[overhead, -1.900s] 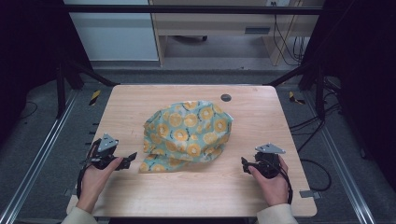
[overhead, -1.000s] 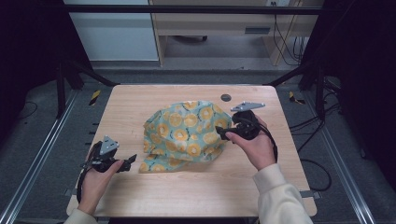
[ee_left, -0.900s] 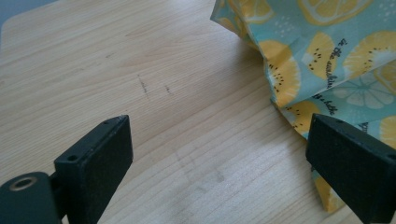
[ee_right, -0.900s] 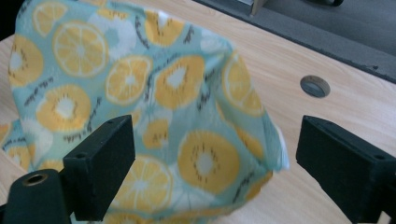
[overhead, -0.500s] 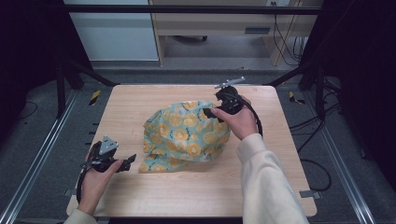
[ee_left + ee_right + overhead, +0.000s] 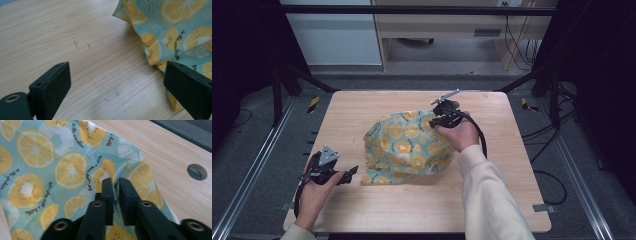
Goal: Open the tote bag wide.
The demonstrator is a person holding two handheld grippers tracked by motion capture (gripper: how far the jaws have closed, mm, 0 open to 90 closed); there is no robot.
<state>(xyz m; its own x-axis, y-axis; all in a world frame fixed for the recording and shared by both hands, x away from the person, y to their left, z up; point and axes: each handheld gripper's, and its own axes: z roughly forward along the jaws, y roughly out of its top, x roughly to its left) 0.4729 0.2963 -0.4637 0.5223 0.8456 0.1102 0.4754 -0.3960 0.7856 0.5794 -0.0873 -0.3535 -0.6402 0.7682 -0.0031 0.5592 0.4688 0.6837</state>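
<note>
A teal cloth (image 6: 407, 145) printed with lemon slices lies crumpled in the middle of the wooden table (image 6: 357, 107). My right gripper (image 6: 435, 119) is at the cloth's far right part. In the right gripper view its jaws (image 6: 115, 183) are nearly together, pinching a raised fold of the cloth (image 6: 50, 170). My left gripper (image 6: 352, 172) rests low at the front left, just left of the cloth's near corner. In the left gripper view it (image 6: 116, 82) stands wide open over bare wood, with the cloth's edge (image 6: 180, 30) against its right jaw.
A small round grey plug (image 6: 197, 171) is set in the tabletop beyond the cloth. Metal rails (image 6: 257, 165) run along both sides of the table, and cables (image 6: 557, 185) lie on the floor to the right.
My right gripper has travelled from the table's front right to the far right part of the cloth and shut on a fold there. The left gripper has stayed put.
</note>
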